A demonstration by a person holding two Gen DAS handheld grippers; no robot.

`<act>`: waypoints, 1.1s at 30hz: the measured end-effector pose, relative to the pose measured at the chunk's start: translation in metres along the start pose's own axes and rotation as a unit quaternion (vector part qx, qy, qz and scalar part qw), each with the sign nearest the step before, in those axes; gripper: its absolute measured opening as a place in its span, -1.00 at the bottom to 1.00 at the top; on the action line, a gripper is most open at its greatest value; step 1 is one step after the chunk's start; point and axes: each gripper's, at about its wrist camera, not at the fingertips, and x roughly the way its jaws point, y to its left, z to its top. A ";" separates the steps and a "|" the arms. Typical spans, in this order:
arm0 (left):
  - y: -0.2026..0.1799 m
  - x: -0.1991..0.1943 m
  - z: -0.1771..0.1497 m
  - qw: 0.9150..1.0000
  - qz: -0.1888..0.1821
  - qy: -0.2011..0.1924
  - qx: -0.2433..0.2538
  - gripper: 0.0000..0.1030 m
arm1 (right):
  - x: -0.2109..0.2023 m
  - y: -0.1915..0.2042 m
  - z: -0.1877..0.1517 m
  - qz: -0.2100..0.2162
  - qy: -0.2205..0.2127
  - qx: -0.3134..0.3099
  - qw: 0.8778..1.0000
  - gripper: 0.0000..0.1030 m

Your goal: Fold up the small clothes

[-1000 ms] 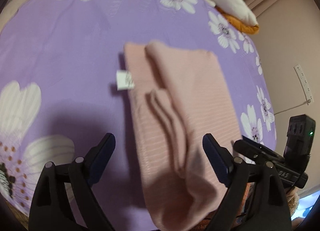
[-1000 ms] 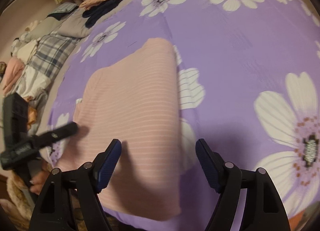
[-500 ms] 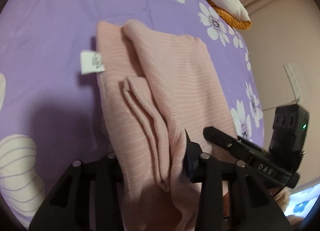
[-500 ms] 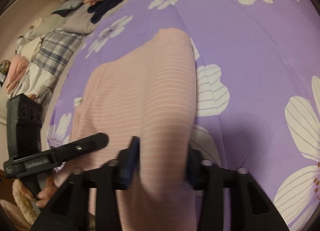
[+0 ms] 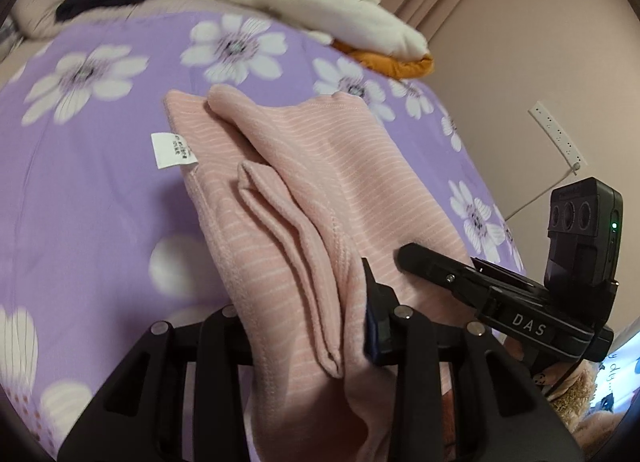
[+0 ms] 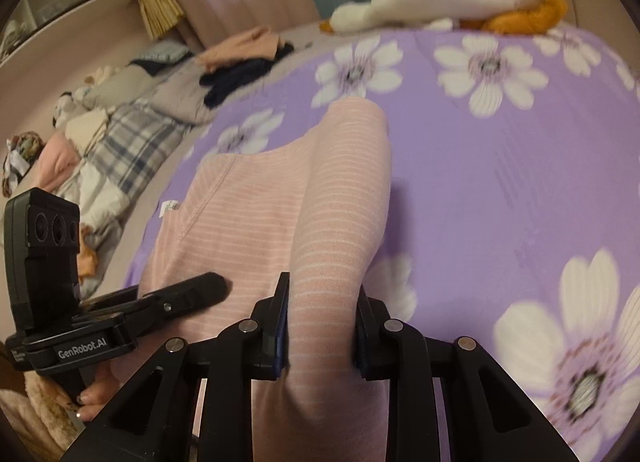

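Observation:
A pink striped garment point(image 5: 320, 166) lies partly folded on the purple flowered bedspread point(image 5: 100, 202), with a white label point(image 5: 172, 150) at its left edge. My left gripper point(image 5: 308, 326) is shut on the garment's near edge, and bunched folds fill its jaws. In the right wrist view the same garment point(image 6: 256, 214) rises off the bedspread point(image 6: 500, 182) into my right gripper point(image 6: 320, 314). That gripper's jaws are closing with the cloth pinched between the pads. One finger of the right gripper point(image 5: 424, 260) shows beside the left one, over the cloth.
A white and orange plush point(image 5: 340, 10) lies at the bed's far end. A pile of dark and peach clothes point(image 6: 240, 58) and plaid bedding point(image 6: 132, 142) lie along the left side. A wall with a power strip point(image 5: 556, 138) borders the right.
Both grippers went from open above the garment's near edge to shut on it. Both have risen, lifting that edge off the bedspread.

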 end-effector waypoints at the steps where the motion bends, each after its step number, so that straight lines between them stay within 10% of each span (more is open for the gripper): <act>1: -0.001 0.006 0.006 1.000 0.000 -0.004 0.004 -0.31 | -0.001 -0.003 0.006 -0.008 -0.009 -0.004 1.000 -0.46; 16: 0.033 0.109 0.014 0.996 0.055 0.069 -0.029 -0.18 | 0.076 -0.056 0.011 -0.058 0.051 0.030 0.997 -0.45; 26: 0.014 0.067 0.014 0.994 0.097 0.047 -0.013 1.00 | 0.048 -0.050 0.009 -0.111 0.037 0.022 0.993 0.14; 33: -0.011 0.004 0.014 0.993 0.118 -0.009 0.012 0.99 | -0.005 -0.031 0.009 -0.111 -0.018 0.025 0.993 0.53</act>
